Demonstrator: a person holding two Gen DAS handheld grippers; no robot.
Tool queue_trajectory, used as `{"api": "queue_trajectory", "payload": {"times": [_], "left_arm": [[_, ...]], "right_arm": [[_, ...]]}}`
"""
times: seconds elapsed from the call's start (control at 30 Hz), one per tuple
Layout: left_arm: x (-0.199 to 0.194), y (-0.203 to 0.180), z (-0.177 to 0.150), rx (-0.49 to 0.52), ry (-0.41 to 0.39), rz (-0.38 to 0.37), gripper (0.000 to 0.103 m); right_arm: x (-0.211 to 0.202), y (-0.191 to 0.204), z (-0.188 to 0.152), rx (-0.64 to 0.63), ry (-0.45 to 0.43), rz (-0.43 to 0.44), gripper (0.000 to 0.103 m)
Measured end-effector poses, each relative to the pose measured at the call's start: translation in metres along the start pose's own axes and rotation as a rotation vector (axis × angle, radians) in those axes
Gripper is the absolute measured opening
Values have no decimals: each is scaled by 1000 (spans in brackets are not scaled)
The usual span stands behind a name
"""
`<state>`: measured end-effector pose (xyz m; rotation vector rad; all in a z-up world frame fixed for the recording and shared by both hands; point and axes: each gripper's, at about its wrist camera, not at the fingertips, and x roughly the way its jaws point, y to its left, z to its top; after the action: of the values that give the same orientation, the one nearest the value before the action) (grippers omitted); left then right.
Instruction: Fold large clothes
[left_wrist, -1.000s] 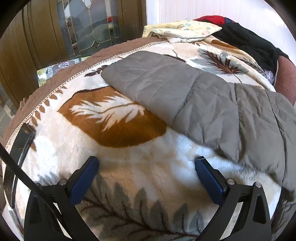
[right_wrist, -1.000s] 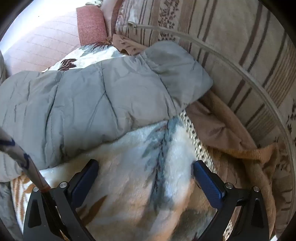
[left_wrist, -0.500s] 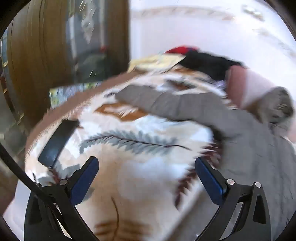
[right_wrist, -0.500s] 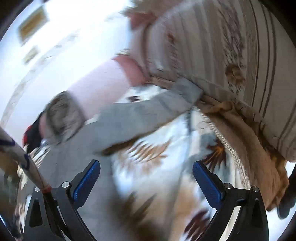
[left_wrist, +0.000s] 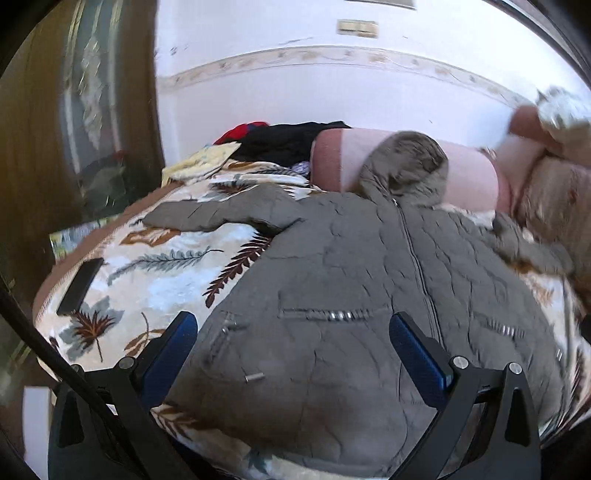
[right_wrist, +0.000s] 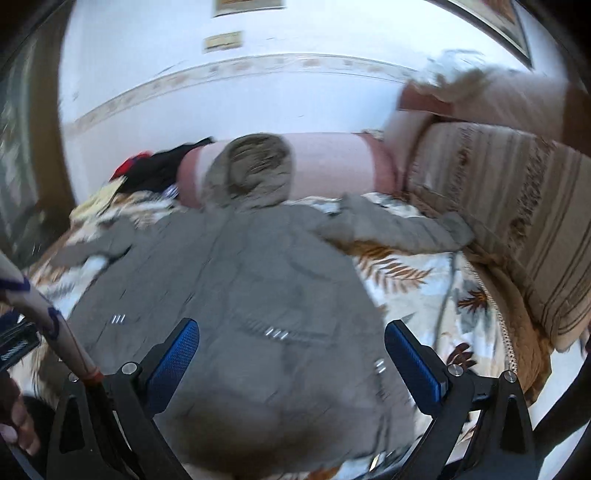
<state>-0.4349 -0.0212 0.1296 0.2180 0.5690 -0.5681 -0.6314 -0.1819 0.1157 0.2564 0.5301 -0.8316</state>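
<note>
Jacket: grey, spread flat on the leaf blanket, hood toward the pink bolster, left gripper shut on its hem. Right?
Not quite. The left gripper is open, holding nothing, as the left wrist view shows. The jacket is grey, spread on the blanket, hood toward the bolster.

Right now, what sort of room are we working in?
Probably a home living room or bedroom: the grey padded jacket lies spread on a leaf-print blanket over a bed or sofa, with a pink bolster, a striped cushion and a wallpapered wall behind.
</note>
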Motion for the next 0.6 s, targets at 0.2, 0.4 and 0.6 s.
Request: {"api": "queue_trajectory", "payload": {"times": [0.2, 0.4, 0.6], "left_arm": [[-2, 2, -9, 1, 27, -35, 103], [-4, 10, -11, -10, 29, -42, 103], [-4, 9, -10, -7, 23, -45, 103]], "right_arm": [[5, 35, -18, -110, 47, 26, 102], [1, 42, -19, -140, 42, 15, 102], [0, 44, -18, -162, 44, 16, 102]]}}
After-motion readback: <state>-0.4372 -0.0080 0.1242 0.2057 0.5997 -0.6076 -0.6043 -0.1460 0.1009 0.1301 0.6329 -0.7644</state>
